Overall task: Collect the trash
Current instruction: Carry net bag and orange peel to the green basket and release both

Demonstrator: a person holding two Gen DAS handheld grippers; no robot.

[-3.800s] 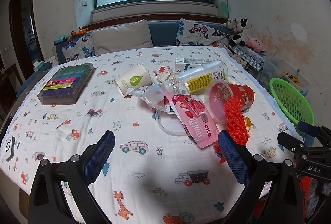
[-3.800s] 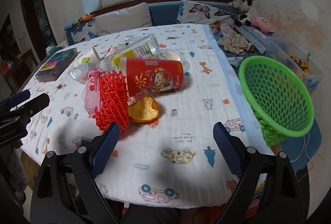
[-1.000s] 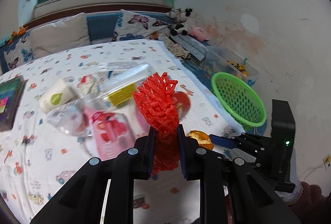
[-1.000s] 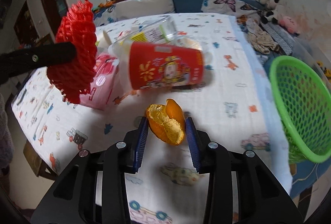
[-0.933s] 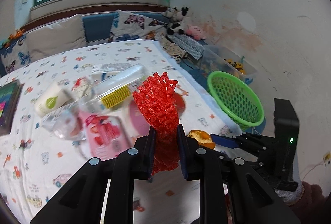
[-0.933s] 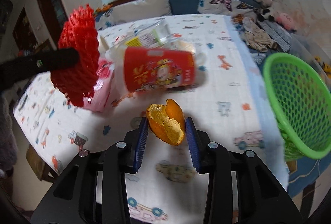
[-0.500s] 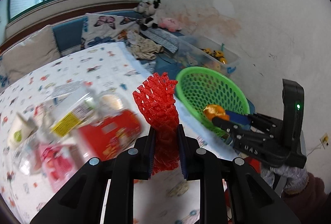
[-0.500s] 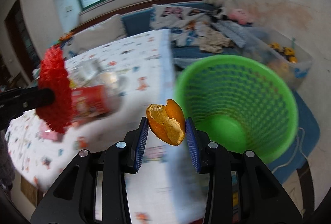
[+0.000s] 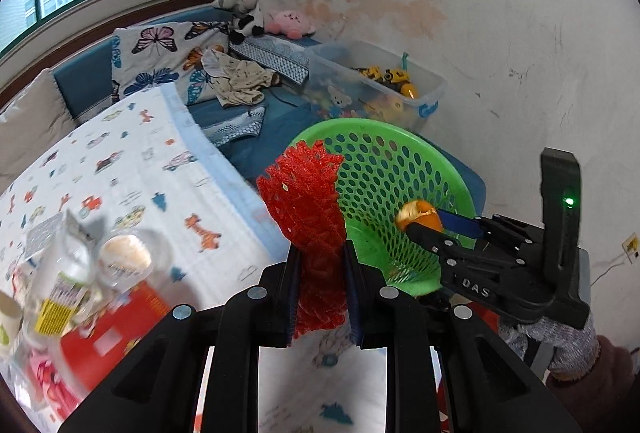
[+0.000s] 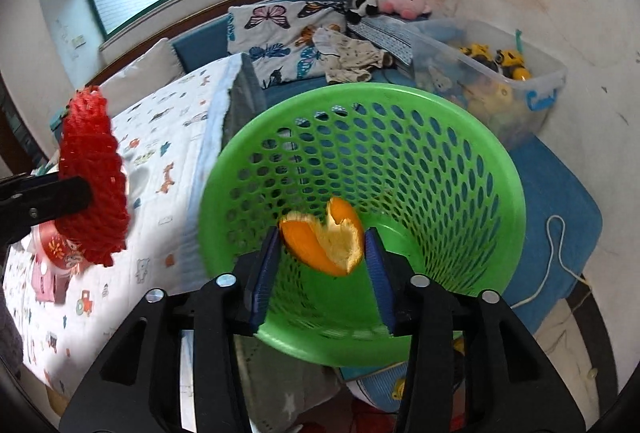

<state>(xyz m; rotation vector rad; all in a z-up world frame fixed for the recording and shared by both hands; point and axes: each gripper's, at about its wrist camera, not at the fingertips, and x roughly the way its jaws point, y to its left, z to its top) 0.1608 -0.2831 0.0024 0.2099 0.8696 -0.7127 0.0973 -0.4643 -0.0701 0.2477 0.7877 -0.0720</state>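
Both grippers have swung from the trash pile on the bed toward the green basket [image 10: 480, 169] beside its edge. Right gripper [image 10: 322, 253] has just been opening, the orange peel [image 10: 324, 245] loose between its fingers above the basket's inside. Left gripper [image 9: 320, 273] pinches the red foam net [image 9: 308, 209] near the rim.

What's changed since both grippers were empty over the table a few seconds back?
The left hand-held gripper took the red foam net, the right hand-held gripper the orange peel; both swung to the green basket. The right's jaws have just been opening, peel between them. Other trash stays on the table.
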